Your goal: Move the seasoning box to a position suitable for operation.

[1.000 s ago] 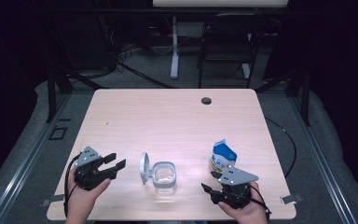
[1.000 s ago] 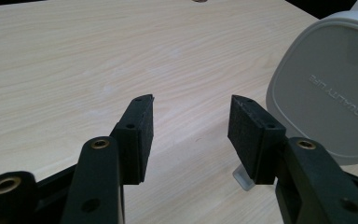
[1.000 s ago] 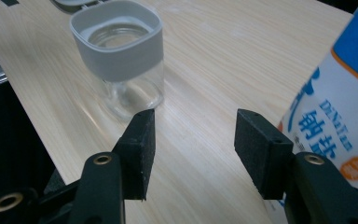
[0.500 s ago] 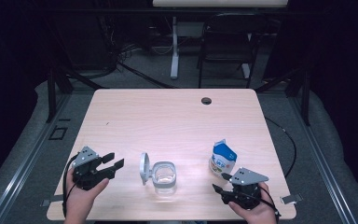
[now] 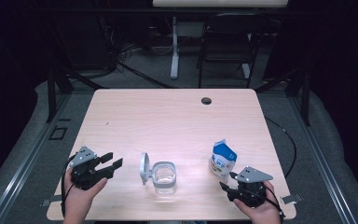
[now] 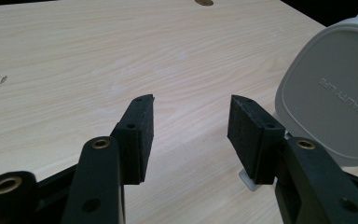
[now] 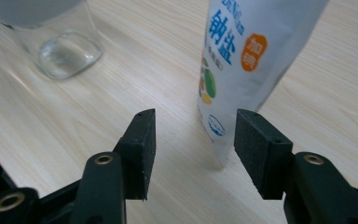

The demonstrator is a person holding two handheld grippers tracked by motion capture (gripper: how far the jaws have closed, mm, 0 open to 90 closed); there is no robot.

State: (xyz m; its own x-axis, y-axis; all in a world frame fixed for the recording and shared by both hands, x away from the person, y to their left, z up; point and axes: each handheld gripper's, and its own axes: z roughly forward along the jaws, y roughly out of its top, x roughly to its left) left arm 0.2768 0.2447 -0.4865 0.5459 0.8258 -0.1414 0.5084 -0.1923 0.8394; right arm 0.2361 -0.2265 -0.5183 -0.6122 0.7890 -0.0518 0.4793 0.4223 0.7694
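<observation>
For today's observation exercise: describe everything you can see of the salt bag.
The salt bag is a small white-and-blue pouch, plastic by its look, standing upright on the table near its right front edge. Its top is crumpled open. The print shows blue Chinese characters, an orange hexagon and a small green-and-yellow picture. The right gripper points at its base with open jaws, not touching it.

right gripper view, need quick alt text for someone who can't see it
The right gripper points its open black fingers at a white and blue salt bag standing on a light wooden table, not touching it. A clear glass container sits at upper left.
</observation>
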